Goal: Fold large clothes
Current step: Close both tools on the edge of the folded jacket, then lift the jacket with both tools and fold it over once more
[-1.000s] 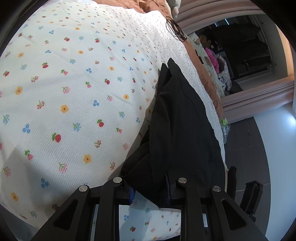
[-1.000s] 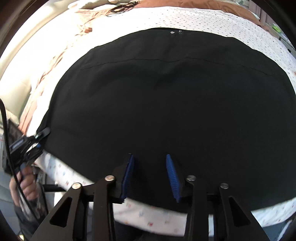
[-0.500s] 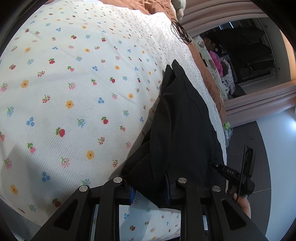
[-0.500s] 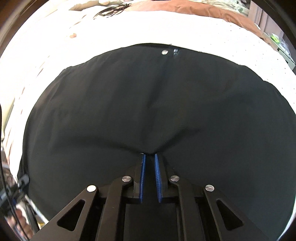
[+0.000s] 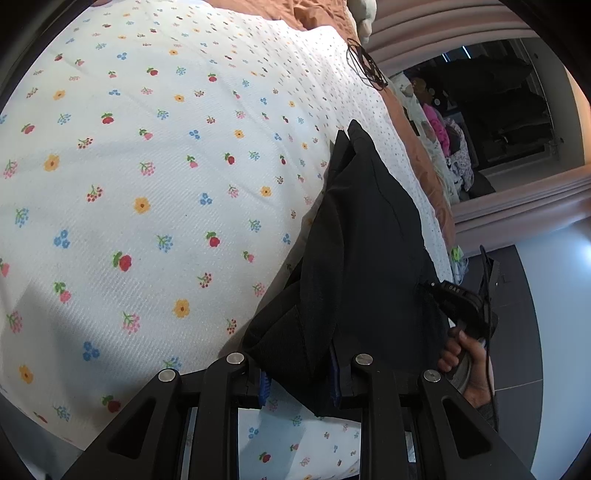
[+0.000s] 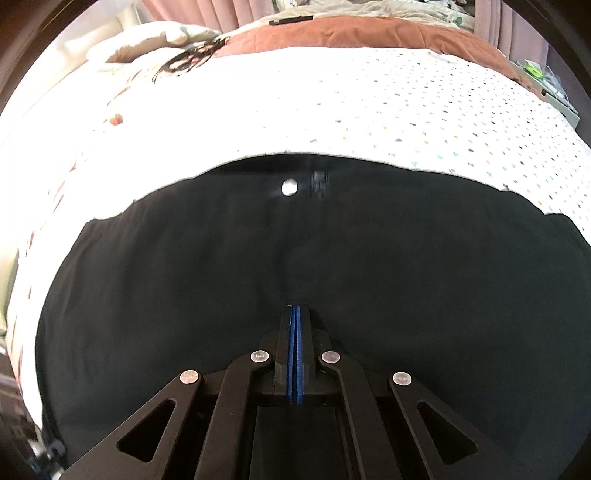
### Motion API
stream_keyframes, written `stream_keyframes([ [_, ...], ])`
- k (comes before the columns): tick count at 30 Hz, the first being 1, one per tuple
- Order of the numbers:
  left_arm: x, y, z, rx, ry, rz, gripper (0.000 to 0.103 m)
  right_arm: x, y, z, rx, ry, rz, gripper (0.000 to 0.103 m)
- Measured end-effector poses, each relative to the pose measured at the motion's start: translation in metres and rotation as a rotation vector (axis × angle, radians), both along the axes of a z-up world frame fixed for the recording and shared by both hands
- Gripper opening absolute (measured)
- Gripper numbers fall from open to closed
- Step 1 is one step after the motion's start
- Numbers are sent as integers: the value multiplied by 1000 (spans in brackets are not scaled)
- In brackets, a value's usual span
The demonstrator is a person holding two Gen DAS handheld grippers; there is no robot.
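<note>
A large black garment (image 5: pixel 365 251) lies on a bed with a white floral sheet (image 5: pixel 155 192). In the left wrist view it runs along the bed's right edge, and its near bunched end sits between the fingers of my left gripper (image 5: pixel 297 380), which is shut on it. In the right wrist view the garment (image 6: pixel 221 280) fills the lower frame, with a silver button (image 6: pixel 289 187) at its far edge. My right gripper (image 6: pixel 295 314) is shut, its blue pads pinching the near edge of the fabric.
A brown blanket (image 6: pixel 351 35) and a tangled black cord (image 6: pixel 188 59) lie at the bed's far end. A wall mirror (image 5: pixel 491 122) and dark floor tiles (image 5: pixel 517 332) are to the right of the bed. The right hand-held gripper (image 5: pixel 461 302) shows beside the garment.
My right gripper closed from wide open onto the garment's near edge and drew back, exposing more sheet beyond. The right hand came into the left wrist view.
</note>
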State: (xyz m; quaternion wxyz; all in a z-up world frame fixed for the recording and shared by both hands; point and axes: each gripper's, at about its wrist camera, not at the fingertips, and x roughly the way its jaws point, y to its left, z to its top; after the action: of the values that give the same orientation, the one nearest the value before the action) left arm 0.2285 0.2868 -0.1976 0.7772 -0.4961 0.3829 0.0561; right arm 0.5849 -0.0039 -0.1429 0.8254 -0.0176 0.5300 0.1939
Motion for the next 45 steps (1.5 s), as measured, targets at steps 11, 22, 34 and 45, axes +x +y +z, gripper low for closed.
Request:
stream_keyframes([
  [11,0,-4,20,10,-35,6,18,-57,-31,33,102,42,44,32],
  [22,12,-14,72,44,-139,-27,13,-135,-51,43,151,106,116,34],
  [34,26,-32,115,83,-212,-78,10,-181,-85,36,170,140,93,29],
  [45,61,-83,168,142,-287,-185,9,-178,-93,-3,185,189,31,17],
])
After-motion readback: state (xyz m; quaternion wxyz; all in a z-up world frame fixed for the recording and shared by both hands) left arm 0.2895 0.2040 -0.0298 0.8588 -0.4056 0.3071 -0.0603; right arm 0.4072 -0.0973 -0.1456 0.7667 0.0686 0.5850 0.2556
